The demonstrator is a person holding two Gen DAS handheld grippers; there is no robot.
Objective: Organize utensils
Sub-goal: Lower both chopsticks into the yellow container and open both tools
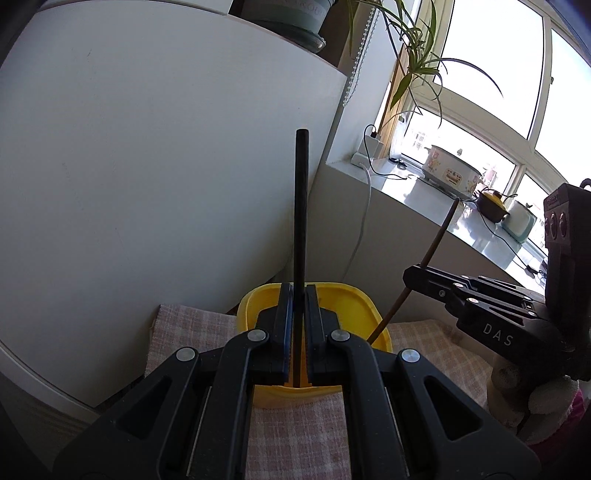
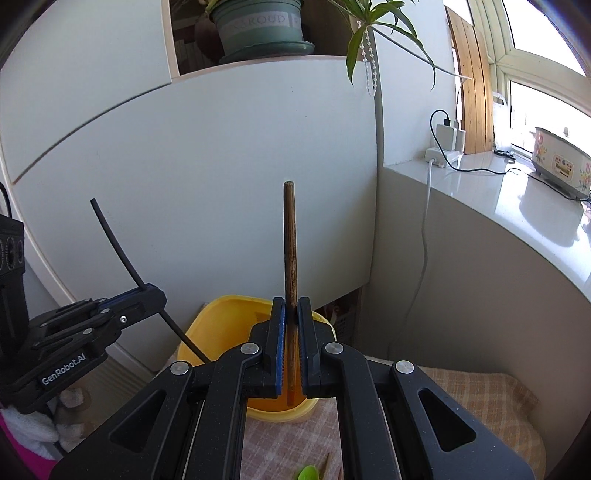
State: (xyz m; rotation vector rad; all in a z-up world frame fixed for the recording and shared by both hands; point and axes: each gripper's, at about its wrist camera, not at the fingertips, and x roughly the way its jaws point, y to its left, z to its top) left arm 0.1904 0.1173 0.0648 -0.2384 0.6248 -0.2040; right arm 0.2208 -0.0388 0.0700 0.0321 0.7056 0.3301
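Observation:
My left gripper point(image 1: 299, 291) is shut on a black chopstick point(image 1: 301, 206), held upright with its lower end inside the yellow container point(image 1: 354, 299). My right gripper point(image 2: 291, 306) is shut on a brown wooden chopstick point(image 2: 290, 240), also upright with its tip down in the yellow container point(image 2: 221, 321). In the left wrist view the right gripper point(image 1: 410, 275) comes in from the right with the brown chopstick point(image 1: 437, 240) slanted. In the right wrist view the left gripper point(image 2: 155, 291) comes in from the left with the black chopstick point(image 2: 114, 243).
The container stands on a pink checked cloth point(image 1: 295, 424) against a white cabinet point(image 1: 166, 147). A grey windowsill point(image 2: 498, 192) at the right carries a floral cooker point(image 2: 561, 162), chargers and cables. A potted plant point(image 2: 258, 29) sits above. A green object point(image 2: 306, 472) lies near the front.

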